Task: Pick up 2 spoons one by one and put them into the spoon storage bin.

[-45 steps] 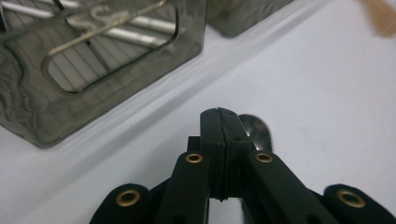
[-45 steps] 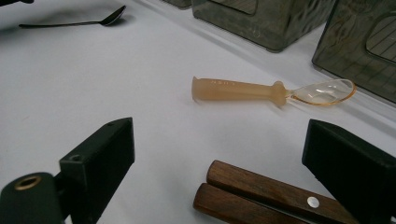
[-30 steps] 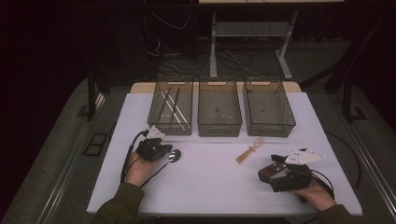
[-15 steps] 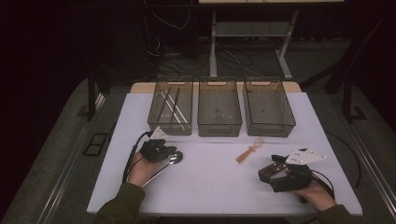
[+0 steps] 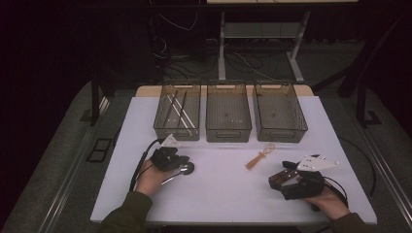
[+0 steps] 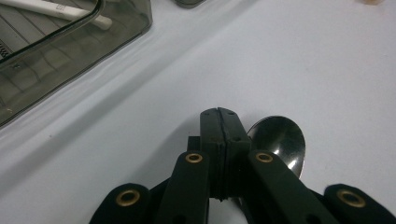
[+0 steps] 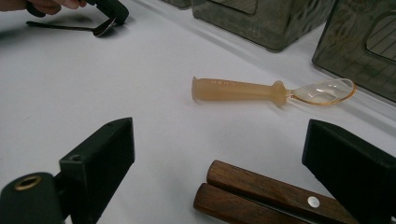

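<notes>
From above, my left gripper [image 5: 180, 165] sits by the metal spoon [image 5: 184, 169]; its own view shows the jaws pressed together, the spoon's bowl just beside them, not gripped. My right gripper [image 7: 224, 158] stands wide open around two wooden handles [image 7: 261, 196], untouched. Open table [image 5: 218, 194] lies between; the amber spoon [image 7: 271, 91] lies near the bins [image 5: 228, 114].

- You can read no words, numbers or brands anywhere here.
- On the amber spoon [image 7: 273, 91] handle you see faint raised marks, too small to make out.
- On the white stick [image 6: 56, 10] in the bin [image 6: 70, 51], small grey marks, blurred.
</notes>
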Demonstrator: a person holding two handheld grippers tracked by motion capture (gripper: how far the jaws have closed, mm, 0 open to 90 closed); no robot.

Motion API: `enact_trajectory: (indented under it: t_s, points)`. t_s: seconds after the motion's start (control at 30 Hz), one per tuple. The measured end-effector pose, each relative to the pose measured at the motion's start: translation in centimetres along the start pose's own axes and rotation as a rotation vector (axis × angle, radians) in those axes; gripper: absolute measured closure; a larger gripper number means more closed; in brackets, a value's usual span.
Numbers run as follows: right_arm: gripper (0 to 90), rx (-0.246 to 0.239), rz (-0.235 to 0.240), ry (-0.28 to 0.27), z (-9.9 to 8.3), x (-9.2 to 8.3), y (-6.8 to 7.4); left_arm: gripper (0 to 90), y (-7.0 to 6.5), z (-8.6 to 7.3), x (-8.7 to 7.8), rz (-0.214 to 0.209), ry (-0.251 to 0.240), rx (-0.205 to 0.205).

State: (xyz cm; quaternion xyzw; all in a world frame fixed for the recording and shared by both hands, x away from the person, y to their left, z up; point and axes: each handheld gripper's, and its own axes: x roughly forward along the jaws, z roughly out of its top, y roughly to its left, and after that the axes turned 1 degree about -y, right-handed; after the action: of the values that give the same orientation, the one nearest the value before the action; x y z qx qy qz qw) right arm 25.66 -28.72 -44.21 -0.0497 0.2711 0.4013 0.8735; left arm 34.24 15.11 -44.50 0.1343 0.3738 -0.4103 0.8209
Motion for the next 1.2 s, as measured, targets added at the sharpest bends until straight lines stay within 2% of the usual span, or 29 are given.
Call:
enact_trajectory:
  t_s: [0.23, 0.3, 0.37, 0.47, 0.5, 0.63, 0.8, 0.87, 0.93, 1.2]
  points:
    - [9.5, -0.001, 0.000, 0.000, 0.0, 0.0, 0.0, 84.2, 0.5, -0.3, -1.4, 0.011, -0.060, -0.044]
    - [9.5, 0.000, 0.000, 0.002, 0.0, 0.0, 0.0, 79.5, 0.5, -0.4, -2.0, -0.004, -0.098, -0.065]
    - [9.5, 0.000, -0.001, 0.002, 0.0, 0.0, 0.0, 73.4, 0.4, -0.7, -2.5, -0.028, -0.117, -0.075]
    - [9.5, 0.000, -0.001, 0.001, 0.0, 0.0, 0.0, 63.2, 0.0, -1.0, -3.2, -0.058, -0.131, -0.052]
    - [9.5, 0.000, -0.001, 0.001, 0.0, 0.0, 0.0, 60.5, -0.3, -1.0, -3.2, -0.070, -0.136, -0.057]
    - [9.5, -0.001, -0.003, 0.002, 0.0, 0.0, 0.0, 55.0, -1.1, -0.9, -2.7, -0.080, -0.121, -0.032]
    - [9.5, 0.001, -0.002, 0.001, 0.0, 0.0, 0.0, 53.6, -1.4, -0.8, -1.9, -0.053, -0.064, 0.015]
    - [9.5, 0.002, -0.002, 0.002, 0.0, 0.0, 0.0, 53.2, -1.5, -0.8, -1.6, -0.053, -0.059, 0.008]
    - [9.5, 0.001, -0.001, 0.003, 0.0, 0.0, 0.0, 52.5, -1.4, -0.8, -1.5, -0.049, -0.044, 0.026]
    - [9.5, 0.001, -0.002, 0.004, 0.0, 0.0, 0.0, 51.7, -1.5, -0.9, -1.2, -0.053, -0.031, 0.026]
